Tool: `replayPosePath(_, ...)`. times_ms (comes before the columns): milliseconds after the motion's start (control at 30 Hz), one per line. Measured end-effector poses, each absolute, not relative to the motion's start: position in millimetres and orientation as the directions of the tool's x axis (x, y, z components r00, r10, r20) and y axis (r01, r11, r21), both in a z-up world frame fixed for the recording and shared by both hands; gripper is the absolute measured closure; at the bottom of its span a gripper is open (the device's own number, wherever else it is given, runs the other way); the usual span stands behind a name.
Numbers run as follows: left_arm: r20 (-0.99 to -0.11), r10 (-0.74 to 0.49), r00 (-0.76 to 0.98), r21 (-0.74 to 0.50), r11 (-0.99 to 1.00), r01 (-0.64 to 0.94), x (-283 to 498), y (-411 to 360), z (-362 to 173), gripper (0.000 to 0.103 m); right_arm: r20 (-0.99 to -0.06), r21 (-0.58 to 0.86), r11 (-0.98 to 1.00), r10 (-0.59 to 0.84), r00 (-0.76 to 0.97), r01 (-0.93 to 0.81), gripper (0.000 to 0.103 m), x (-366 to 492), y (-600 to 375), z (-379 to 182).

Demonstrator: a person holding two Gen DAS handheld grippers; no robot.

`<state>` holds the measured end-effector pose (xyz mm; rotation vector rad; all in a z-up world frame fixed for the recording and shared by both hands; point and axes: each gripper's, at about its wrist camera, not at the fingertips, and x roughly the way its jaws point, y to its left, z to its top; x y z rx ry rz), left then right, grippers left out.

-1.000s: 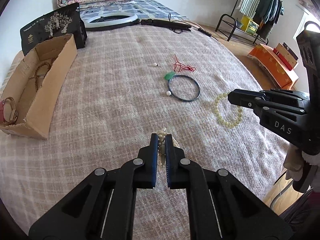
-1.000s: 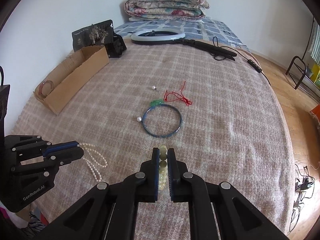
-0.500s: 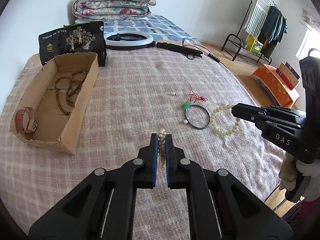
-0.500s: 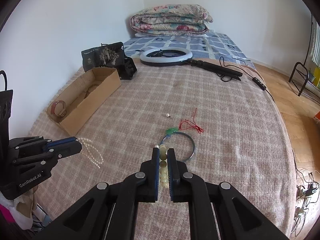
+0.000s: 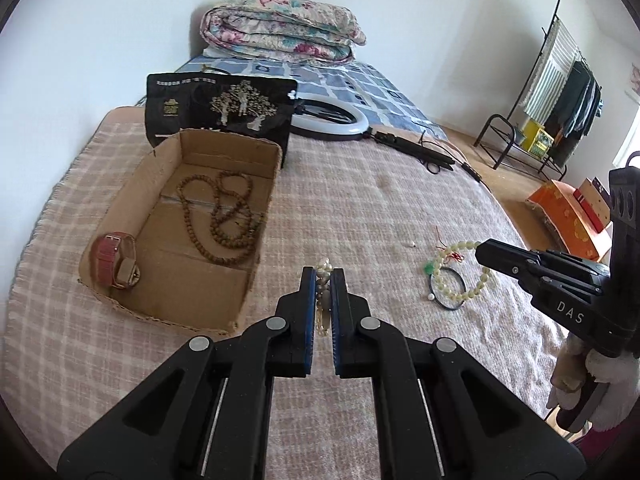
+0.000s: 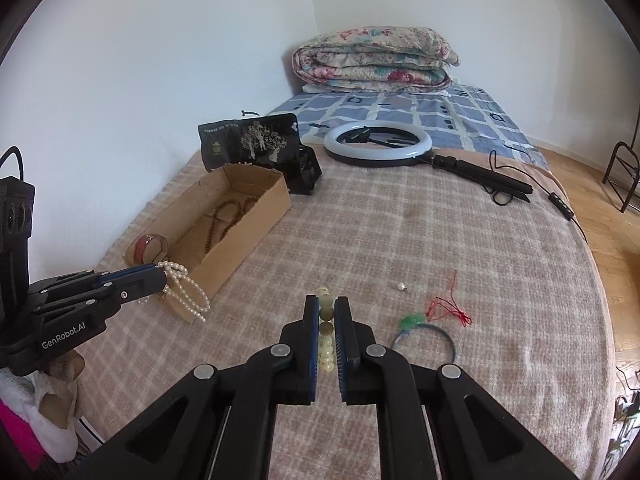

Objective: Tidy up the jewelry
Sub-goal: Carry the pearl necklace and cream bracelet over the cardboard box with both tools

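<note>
The left tongs [image 5: 323, 276] are clenched on a pearl necklace [image 6: 186, 292], low in the frame centre, beside the cardboard box [image 5: 256, 280]. The right tongs [image 6: 327, 312] grasp a pale bead bracelet [image 5: 460, 270], lower centre, above the bed [image 6: 460, 240].

right tool [image 6: 327, 312] clamping pale bead bracelet [image 6: 325, 338]

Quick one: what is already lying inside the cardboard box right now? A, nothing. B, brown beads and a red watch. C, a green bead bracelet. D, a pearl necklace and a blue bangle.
B: brown beads and a red watch lie in the box.
</note>
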<state>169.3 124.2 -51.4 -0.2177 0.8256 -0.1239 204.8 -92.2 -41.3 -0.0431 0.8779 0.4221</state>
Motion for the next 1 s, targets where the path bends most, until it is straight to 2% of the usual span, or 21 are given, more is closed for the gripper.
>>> replayPosePath(467,-0.732,-0.089,0.676,-0.234,0.964,-0.128,185,203,-66,0.098,-0.707,0.214,0.865,0.457,0.539,-0.453,0.098,242,-7,-39)
replayPosePath(1000,-0.763,-0.067,0.643,-0.232,0.957,-0.176,195,226,-85,0.099,-0.691,0.283,0.805,0.548,0.471,-0.521,0.098,271,79,-61)
